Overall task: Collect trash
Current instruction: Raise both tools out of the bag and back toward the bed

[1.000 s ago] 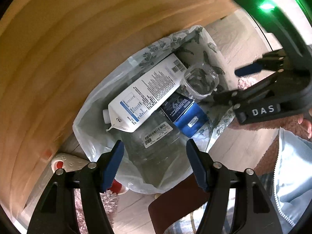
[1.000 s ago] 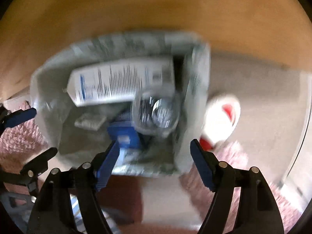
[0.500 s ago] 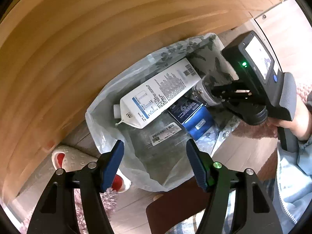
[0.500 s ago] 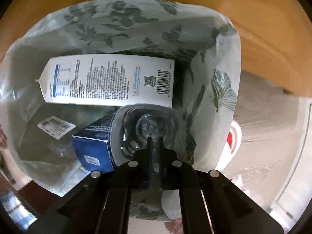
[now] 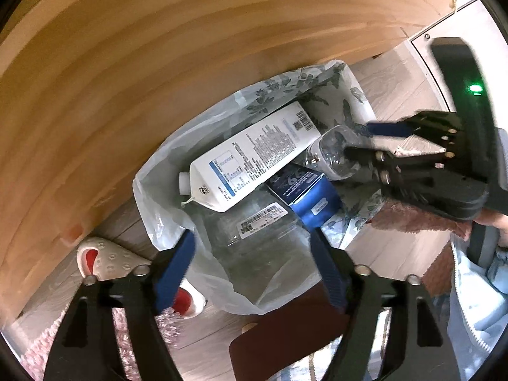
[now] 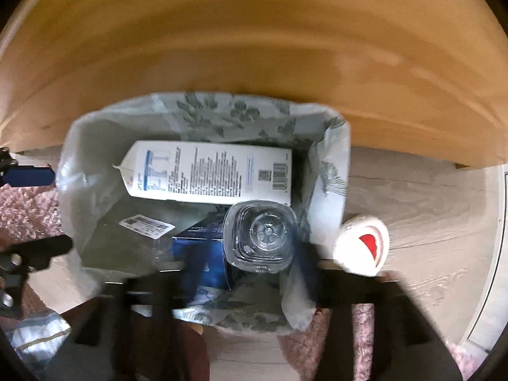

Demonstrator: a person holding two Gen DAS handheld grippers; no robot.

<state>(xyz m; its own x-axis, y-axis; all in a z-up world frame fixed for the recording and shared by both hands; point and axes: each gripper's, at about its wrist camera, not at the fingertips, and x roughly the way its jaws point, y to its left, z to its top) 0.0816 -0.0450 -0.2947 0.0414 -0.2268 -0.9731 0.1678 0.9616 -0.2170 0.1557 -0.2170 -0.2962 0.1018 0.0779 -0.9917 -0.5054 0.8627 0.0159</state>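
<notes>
My trash bag (image 5: 165, 209) already holds the carton (image 5: 254, 155), blue box (image 5: 304, 190) and clear bottle (image 6: 260, 235); right gripper (image 5: 358, 141) jaws just opened off it, left gripper (image 5: 250, 263) jaws open, empty.

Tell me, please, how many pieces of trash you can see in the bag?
4: a white carton at the back, a clear bottle upright at right, a blue box beside it, a clear labelled container underneath. More may be hidden.
</notes>
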